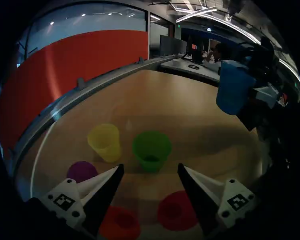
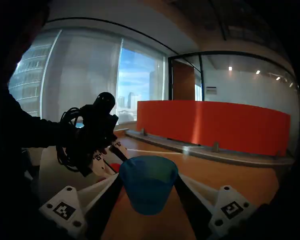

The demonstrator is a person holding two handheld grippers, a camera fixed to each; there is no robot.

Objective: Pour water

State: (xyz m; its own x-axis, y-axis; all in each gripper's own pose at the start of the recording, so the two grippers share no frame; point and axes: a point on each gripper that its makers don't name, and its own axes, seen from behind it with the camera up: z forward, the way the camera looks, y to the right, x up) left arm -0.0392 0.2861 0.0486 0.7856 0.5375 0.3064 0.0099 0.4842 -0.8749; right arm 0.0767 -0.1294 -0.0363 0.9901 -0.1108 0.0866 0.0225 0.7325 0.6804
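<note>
Right gripper fingers pinch the blue cup, held upright above the tabletop. Left gripper hangs spread and empty near the green cup. Best to hold the blue cup level until its lip is over a receiving cup, then tip slowly.

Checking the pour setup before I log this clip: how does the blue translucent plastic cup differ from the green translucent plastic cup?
The blue translucent plastic cup is held in the air between the fingers of the right gripper; the green translucent plastic cup stands on the wooden table. Blue is gripped; green sits free ahead of the open left gripper. Both are tapered, open-topped cups.
</note>
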